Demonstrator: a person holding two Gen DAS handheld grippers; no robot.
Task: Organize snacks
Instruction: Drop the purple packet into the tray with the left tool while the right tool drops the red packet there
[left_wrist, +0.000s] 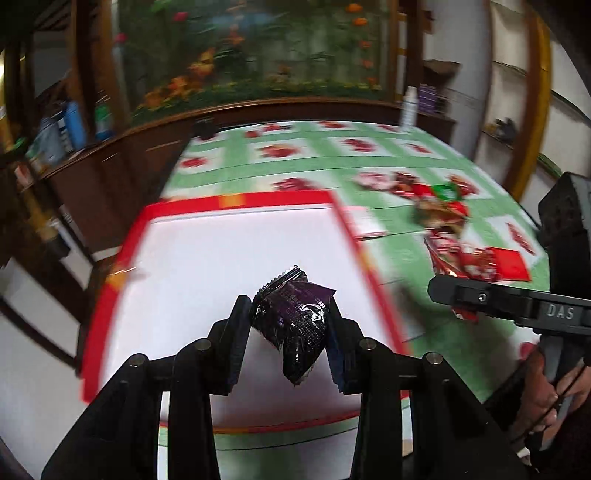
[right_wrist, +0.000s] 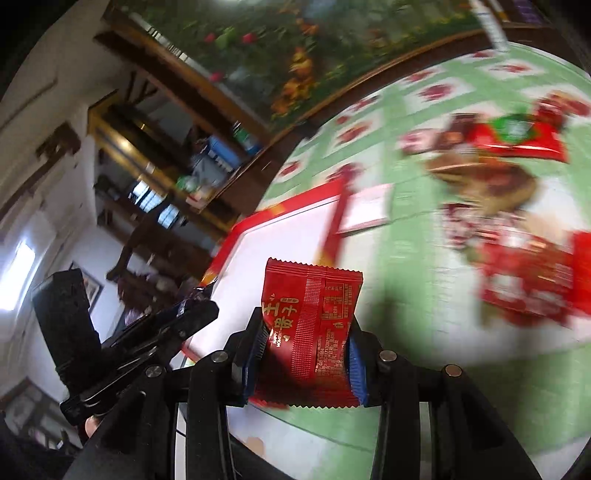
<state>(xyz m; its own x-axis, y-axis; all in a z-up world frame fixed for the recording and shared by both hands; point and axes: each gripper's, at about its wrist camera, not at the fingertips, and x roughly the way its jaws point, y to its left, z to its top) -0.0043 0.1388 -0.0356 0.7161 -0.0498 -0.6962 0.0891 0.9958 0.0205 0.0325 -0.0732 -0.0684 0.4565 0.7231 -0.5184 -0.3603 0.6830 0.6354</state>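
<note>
**Observer:** What have you got in hand, starting closest to you?

**Operator:** My left tool (left_wrist: 291, 317) is closed on a dark purple snack packet (left_wrist: 291, 321), pinched across its middle so its long axis runs roughly up and down between the fingers. I can see white print on it but can't read it. My right tool (right_wrist: 306, 347) is clamped on a red snack packet (right_wrist: 310, 332), also held upright, sawtooth seams at top and bottom. It carries gold Chinese characters I won't vouch for, plus small lettering that looks like "HAPPY MOMENT".

**Observer:** And where do they go?

**Operator:** I judge the red-rimmed white tray (left_wrist: 236, 201) is the destination. The purple packet hangs directly over its white floor, so the left side is the nearer one: that drop looks like a matter of lowering and letting go. The red packet sits over the tray's right-hand edge, partly above the green tablecloth (right_wrist: 406, 258), so I'd need to carry it leftwards first.

**Observer:** Anything further out?

**Operator:** In the left view the right tool's body shows "DAS". Beyond the tray, to its right, a loose pile of red wrapped snacks (left_wrist: 454, 221) lies on the table, well apart from both tools. It is too blurred to read. At the far table edge stands a white bottle (left_wrist: 408, 107).
</note>
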